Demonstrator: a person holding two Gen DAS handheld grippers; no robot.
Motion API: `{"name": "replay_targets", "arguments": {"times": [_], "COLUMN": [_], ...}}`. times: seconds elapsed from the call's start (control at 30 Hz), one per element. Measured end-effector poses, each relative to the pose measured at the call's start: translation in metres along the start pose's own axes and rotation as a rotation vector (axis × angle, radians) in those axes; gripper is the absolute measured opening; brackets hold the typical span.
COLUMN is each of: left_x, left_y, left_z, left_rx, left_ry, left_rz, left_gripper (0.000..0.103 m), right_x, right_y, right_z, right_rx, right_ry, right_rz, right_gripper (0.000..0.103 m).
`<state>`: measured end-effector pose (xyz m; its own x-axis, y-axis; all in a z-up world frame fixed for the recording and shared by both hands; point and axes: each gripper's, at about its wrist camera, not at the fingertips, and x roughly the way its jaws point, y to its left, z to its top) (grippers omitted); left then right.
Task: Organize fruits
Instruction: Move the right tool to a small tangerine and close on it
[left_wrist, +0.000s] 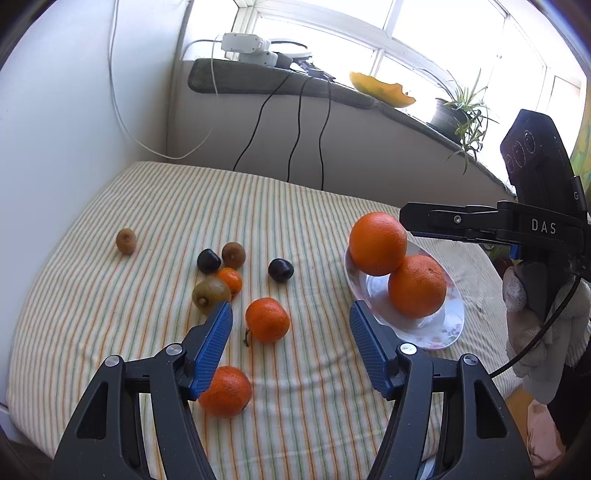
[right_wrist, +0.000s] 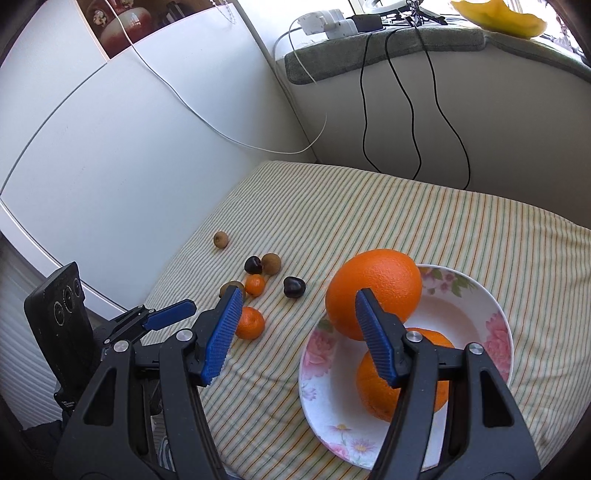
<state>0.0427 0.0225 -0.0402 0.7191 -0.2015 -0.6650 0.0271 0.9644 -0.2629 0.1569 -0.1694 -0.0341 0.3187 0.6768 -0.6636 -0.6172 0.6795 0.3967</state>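
Two big oranges (left_wrist: 377, 243) (left_wrist: 417, 291) lie in a white flowered plate (left_wrist: 448, 332) on the striped cloth, the farther one leaning on the plate's edge. Left of the plate lie loose fruits: a mandarin (left_wrist: 267, 319), a second mandarin (left_wrist: 225, 391) under my left finger, a small mandarin (left_wrist: 229, 280), three kiwis (left_wrist: 126, 240) (left_wrist: 233, 254) (left_wrist: 211, 294) and two dark plums (left_wrist: 208, 260) (left_wrist: 280, 270). My left gripper (left_wrist: 291, 310) hovers open above the near mandarins, holding nothing. My right gripper (right_wrist: 297, 293) hangs open and empty over the plate's left edge (right_wrist: 495, 306), above the oranges (right_wrist: 373, 291).
A white wall borders the table on the left. Behind it runs a windowsill (left_wrist: 258, 79) with chargers, black cables hanging down, a yellow dish (left_wrist: 380, 88) and a potted plant (left_wrist: 461, 110). A gloved hand (left_wrist: 532, 321) holds the right gripper at the right edge.
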Motion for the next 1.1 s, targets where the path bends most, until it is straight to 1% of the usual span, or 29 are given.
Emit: {"name": "replay_targets", "arguments": {"times": [0.07, 0.23, 0.33, 0.53, 0.67, 0.93, 1.1], "left_x": [-0.005, -0.014, -0.013, -0.007, -0.005, 0.000, 0.002], "left_y": [0.007, 0.021, 0.025, 0.030, 0.033, 0.040, 0.044], "left_z": [-0.009, -0.028, -0.035, -0.040, -0.043, -0.049, -0.050], "left_rx": [-0.001, -0.021, -0.022, -0.039, -0.056, -0.079, -0.087], "left_ry": [0.006, 0.024, 0.036, 0.050, 0.056, 0.074, 0.081], "left_rz": [0.020, 0.036, 0.048, 0.040, 0.032, 0.027, 0.023], "left_gripper": [0.065, 0.064, 0.062, 0.058, 0.058, 0.055, 0.050], "right_x": [0.004, 0.017, 0.027, 0.049, 0.064, 0.100, 0.114], "right_y": [0.007, 0.026, 0.038, 0.060, 0.069, 0.074, 0.077], "right_z": [-0.001, -0.006, -0.008, -0.016, -0.021, -0.028, -0.031], "right_rx": [-0.017, -0.062, -0.098, -0.150, -0.181, -0.201, -0.227], "right_ry": [0.008, 0.036, 0.056, 0.102, 0.137, 0.203, 0.229], "right_rz": [0.007, 0.028, 0.032, 0.033, 0.026, -0.003, -0.031], "right_gripper": [0.066, 0.066, 0.066, 0.066, 0.058, 0.053, 0.052]}}
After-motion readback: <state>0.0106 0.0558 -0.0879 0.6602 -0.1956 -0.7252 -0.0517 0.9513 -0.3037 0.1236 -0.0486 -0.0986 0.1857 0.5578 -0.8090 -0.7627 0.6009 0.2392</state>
